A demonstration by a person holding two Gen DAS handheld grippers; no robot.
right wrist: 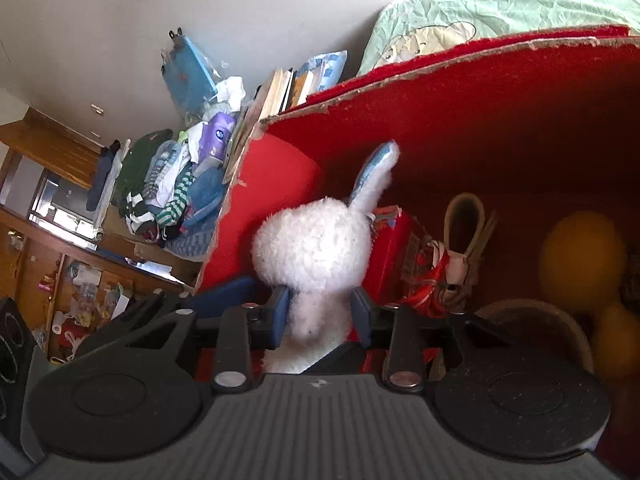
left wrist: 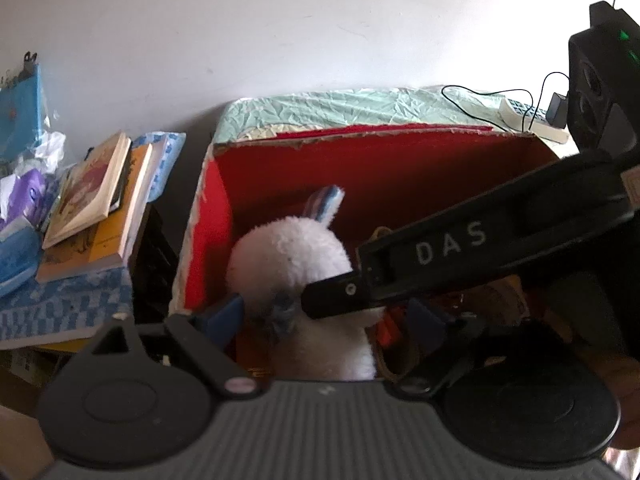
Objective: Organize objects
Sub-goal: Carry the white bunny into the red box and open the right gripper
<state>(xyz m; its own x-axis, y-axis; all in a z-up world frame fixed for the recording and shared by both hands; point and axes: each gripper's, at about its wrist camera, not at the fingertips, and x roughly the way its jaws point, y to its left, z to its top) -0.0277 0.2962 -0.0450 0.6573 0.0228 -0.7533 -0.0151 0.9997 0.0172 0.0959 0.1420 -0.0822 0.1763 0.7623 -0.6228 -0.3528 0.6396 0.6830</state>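
Right gripper (right wrist: pixel 320 316) clamping plush rabbit (right wrist: pixel 316 248) shows only rightward.

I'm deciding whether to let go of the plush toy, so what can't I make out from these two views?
- Plush toy lower body: both views, hidden behind the right gripper housing.
- Red box floor under the toy: hidden by the toy.
- Yellow round things: right wrist view, blurred.
- Left gripper: the right gripper's arm crosses its jaws.
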